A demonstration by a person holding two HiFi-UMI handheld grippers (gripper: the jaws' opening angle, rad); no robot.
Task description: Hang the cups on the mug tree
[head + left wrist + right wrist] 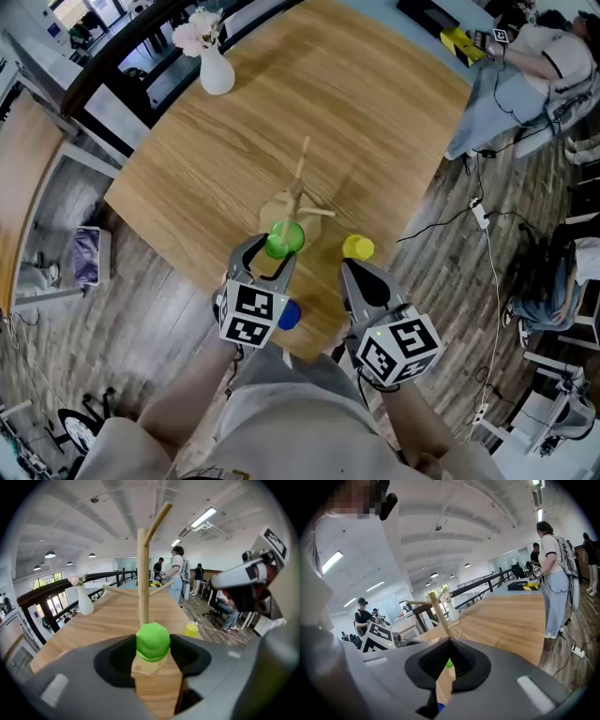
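My left claw stands wide, gripping the green cup just in front of the mug tree, over its base. Right claw is pinched closed and empty, right of the tree. Yellow cup sits on the counter just right of the tree, and the blue cup is nearer me.

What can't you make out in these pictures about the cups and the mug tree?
- The blue cup: head view, mostly hidden under the left gripper.
- The green cup: no handle shows in any view; the jaws flank it.
- The mug tree: left gripper view, base partly covered by the green cup.
- The yellow cup: too small in every view to show a handle.
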